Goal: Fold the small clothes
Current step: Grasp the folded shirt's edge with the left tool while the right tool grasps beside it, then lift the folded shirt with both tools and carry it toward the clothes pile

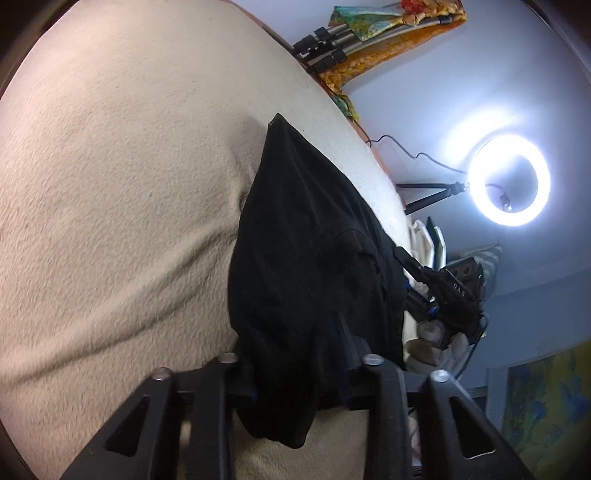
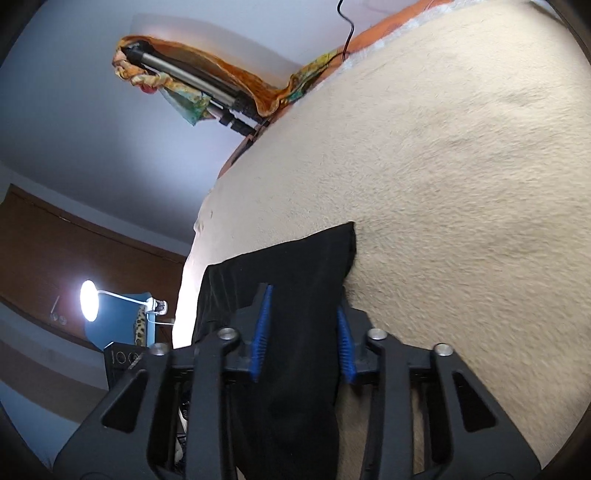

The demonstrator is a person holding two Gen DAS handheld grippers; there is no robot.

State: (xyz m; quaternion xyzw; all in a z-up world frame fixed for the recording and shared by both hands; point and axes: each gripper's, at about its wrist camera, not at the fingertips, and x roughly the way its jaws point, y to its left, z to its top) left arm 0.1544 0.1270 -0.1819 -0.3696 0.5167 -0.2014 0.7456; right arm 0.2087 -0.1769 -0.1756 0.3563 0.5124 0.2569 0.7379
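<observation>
A small black garment [image 1: 306, 251] lies on a cream fleece blanket [image 1: 122, 192]. In the left wrist view its near end drapes over my left gripper [image 1: 299, 373] and hides the fingers, which seem closed on it. My right gripper [image 1: 439, 291] shows at the garment's right edge, held by a gloved hand. In the right wrist view the black garment [image 2: 295, 295] runs between the blue pads [image 2: 262, 328] of my right gripper [image 2: 303, 325]. The jaws stand apart with cloth between them, and the grip is unclear.
The blanket [image 2: 461, 184] covers a bed with an orange edge [image 2: 388, 26]. A lit ring light [image 1: 509, 181] on a tripod stands beside the bed. Folded tripod legs under a patterned cloth [image 1: 369, 33] lie at the far end. A lamp [image 2: 90, 299] glows past the bed's side.
</observation>
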